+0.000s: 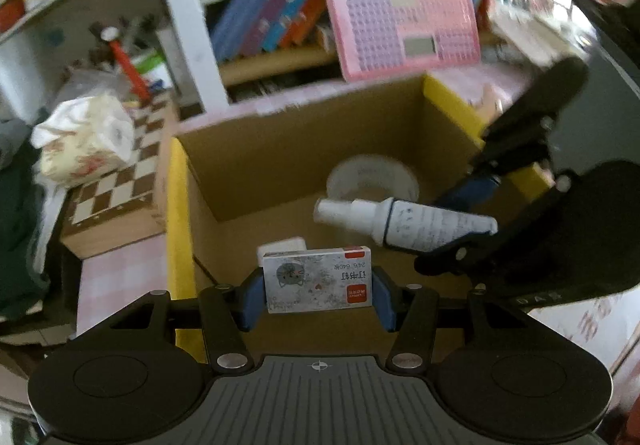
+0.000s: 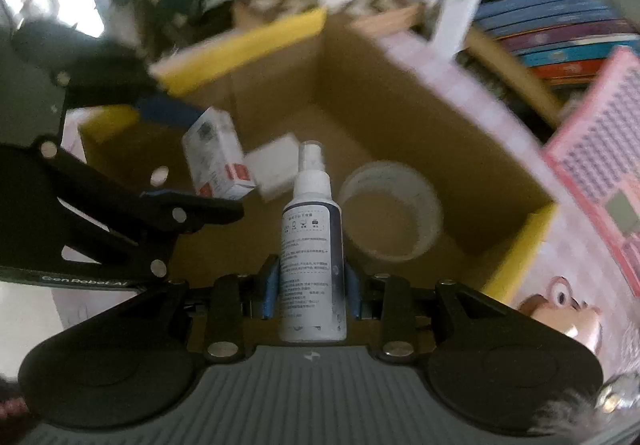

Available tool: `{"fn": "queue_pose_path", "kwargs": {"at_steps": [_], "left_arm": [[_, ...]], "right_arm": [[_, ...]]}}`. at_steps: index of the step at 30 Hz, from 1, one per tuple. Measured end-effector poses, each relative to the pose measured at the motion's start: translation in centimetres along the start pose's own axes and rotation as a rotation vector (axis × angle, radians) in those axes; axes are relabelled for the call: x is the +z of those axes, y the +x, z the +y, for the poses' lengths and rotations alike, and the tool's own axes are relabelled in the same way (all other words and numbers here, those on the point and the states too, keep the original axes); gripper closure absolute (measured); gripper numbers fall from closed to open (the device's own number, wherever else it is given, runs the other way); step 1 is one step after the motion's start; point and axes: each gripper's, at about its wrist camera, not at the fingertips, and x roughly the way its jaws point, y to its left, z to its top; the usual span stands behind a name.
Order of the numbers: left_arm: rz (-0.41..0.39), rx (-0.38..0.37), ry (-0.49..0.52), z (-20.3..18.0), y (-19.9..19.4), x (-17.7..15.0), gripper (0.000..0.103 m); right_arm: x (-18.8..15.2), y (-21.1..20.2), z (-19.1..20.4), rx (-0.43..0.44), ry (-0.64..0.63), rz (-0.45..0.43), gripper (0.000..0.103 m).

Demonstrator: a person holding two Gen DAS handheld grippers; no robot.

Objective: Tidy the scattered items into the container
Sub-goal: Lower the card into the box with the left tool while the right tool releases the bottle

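I note a counter [image 1: 120,277] under pink checked cloth. Behind it, a white upright post [image 1: 184,25] fronts a shelf of leaning books [image 1: 272,17]. Daylight enters upper left in my right-wrist view.

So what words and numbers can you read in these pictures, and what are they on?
"订书钉" and "24/6": on the small staple box held by the left gripper, seen upside down.
"Gen Robot.AI": on the left gripper's arm, seen from the right wrist.
Spray bottle in the right gripper: lines of small print, too small to read.
Pink board and books: too blurred to read.
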Motion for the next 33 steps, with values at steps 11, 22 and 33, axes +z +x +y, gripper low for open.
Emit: {"fn": "queue_pose_path", "kwargs": {"at_steps": [11,22,33], "left_arm": [[0.105,-0.055,0.016,0.3,2.2,0.4,0.05],[0.128,-0.092,-0.029,0.6,2.8,0.6,0.045],[0.06,-0.076,-0.041,0.3,0.6,0.7,0.035]], "right_arm": [[0.5,3.5,0.0,0.035,-0.105,0.137,0.072],[0.1,4.3,-0.6,0.029,-0.072,0.148,0.071],[0.0,2.0,-0.5,-0.006,-0.033,0.102,0.067]]}}
